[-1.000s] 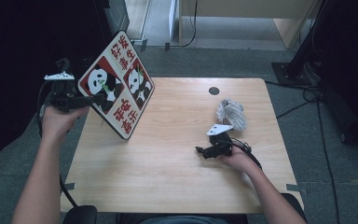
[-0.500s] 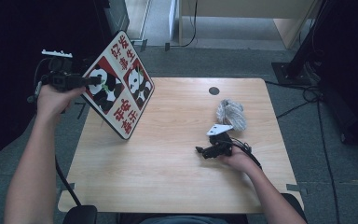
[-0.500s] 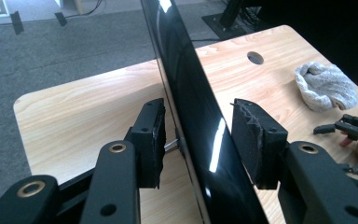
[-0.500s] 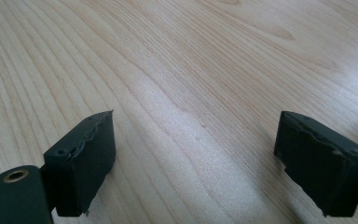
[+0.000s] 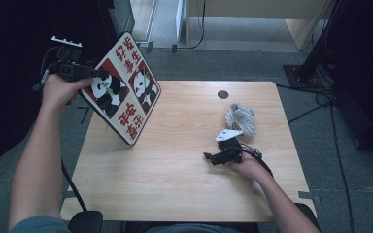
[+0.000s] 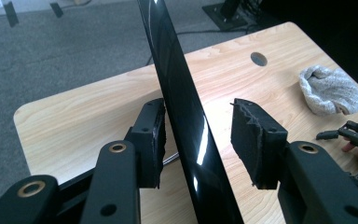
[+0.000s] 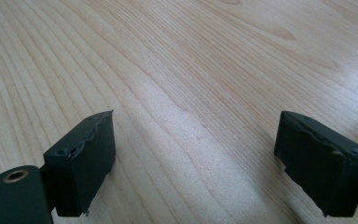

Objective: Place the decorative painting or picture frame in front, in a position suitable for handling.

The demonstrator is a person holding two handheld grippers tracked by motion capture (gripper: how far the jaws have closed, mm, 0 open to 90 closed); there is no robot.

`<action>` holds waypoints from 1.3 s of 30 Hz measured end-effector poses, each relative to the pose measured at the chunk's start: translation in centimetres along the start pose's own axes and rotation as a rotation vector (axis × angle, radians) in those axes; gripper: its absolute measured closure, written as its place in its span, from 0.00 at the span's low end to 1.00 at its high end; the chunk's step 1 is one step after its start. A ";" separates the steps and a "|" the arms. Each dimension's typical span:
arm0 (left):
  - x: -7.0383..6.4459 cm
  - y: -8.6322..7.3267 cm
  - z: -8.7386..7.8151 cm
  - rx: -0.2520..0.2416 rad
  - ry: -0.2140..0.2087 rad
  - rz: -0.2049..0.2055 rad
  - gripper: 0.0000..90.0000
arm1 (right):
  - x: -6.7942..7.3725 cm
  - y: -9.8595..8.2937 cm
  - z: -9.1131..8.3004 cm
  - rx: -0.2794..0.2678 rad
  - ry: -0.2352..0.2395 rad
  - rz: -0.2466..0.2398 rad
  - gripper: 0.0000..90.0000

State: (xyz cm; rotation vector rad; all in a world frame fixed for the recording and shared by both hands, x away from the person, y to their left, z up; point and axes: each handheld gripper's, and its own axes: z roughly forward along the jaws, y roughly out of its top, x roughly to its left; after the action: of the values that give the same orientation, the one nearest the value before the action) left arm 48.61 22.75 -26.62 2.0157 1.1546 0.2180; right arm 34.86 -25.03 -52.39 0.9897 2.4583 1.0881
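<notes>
A glossy square board point(image 5: 126, 94) with panda pictures and red characters stands tilted on the table's left edge. In the left gripper view its black edge point(image 6: 182, 107) runs up between my jaws. My left gripper point(image 5: 94, 74) is open around that edge: the left pad point(image 6: 151, 135) lies against the board, while the right pad point(image 6: 256, 140) stands a gap away. My right gripper point(image 5: 209, 158) rests low on the wooden table point(image 5: 184, 194), open, with bare wood between its jaws point(image 7: 193, 140). A crumpled grey cloth point(image 5: 240, 118) lies just beyond the right hand.
A round cable hole point(image 5: 223, 94) sits near the table's far edge. Cables trail over the grey carpet at the right point(image 5: 320, 97). A thin metal rod point(image 6: 168, 159) shows low behind the board. The other gripper point(image 6: 340, 135) appears far right in the left gripper view.
My left hand and gripper have moved up and farther from me along the board's upper left edge. The board stays in the same place. The right gripper has not moved.
</notes>
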 end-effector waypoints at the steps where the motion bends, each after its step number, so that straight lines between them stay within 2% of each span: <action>1: 0.0 0.2 0.1 0.010 0.005 0.006 0.61 | 0.0 0.0 0.0 0.000 -0.002 0.001 0.14; 6: 0.2 1.6 0.3 0.033 0.011 0.017 0.64 | 0.1 0.0 0.0 -0.001 -0.004 0.003 0.14; 7: 0.5 2.2 0.2 0.041 0.019 0.007 0.64 | 0.2 0.0 0.0 -0.001 -0.004 0.003 0.14; 11: 0.8 2.8 0.4 0.051 0.015 -0.006 0.64 | 0.2 0.0 0.0 -0.001 -0.003 0.002 0.14; 13: 1.3 3.0 0.8 0.056 -0.008 -0.030 0.64 | 0.1 0.0 0.0 -0.001 -0.002 0.000 0.13; 16: 1.3 3.2 1.4 0.080 -0.035 -0.031 0.67 | 0.2 0.0 0.0 -0.001 -0.002 0.001 0.14; 18: 1.3 3.4 1.6 0.099 -0.039 -0.039 0.68 | 0.2 0.0 0.0 -0.001 -0.002 0.000 0.13; 22: 1.3 3.6 1.8 0.154 -0.020 -0.060 0.74 | 0.2 0.0 0.0 0.002 0.001 0.000 0.12; 24: 1.2 3.7 1.8 0.188 0.012 -0.053 0.80 | 0.2 0.0 0.0 0.003 0.001 0.000 0.12; 25: 1.2 3.7 1.8 0.188 0.012 -0.053 0.82 | 0.2 0.0 0.0 0.003 0.001 0.000 0.12; 26: 0.9 3.8 1.9 0.212 0.041 -0.052 0.84 | 0.2 0.0 0.1 0.003 0.001 -0.002 0.12; 27: 0.8 3.9 1.9 0.216 0.050 -0.046 0.86 | 0.2 0.0 0.1 0.003 0.001 -0.002 0.12; 29: 0.6 3.9 1.9 0.218 0.052 -0.047 0.86 | 0.2 0.0 0.1 0.003 0.001 -0.003 0.12; 31: -0.2 4.1 1.9 0.225 0.064 -0.038 0.87 | 0.2 0.0 0.1 0.003 0.001 -0.003 0.12; 35: -1.0 4.3 1.7 0.215 0.031 -0.033 0.87 | 0.2 0.0 0.1 0.002 0.000 -0.002 0.12; 39: -2.3 4.5 1.2 0.208 0.010 0.011 0.86 | 0.2 0.0 0.1 0.002 0.001 -0.003 0.11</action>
State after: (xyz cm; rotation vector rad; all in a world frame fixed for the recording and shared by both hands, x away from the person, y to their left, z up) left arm 50.85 19.01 -23.78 2.2041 1.2154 0.1177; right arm 34.75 -24.84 -52.42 0.9863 2.4614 1.0851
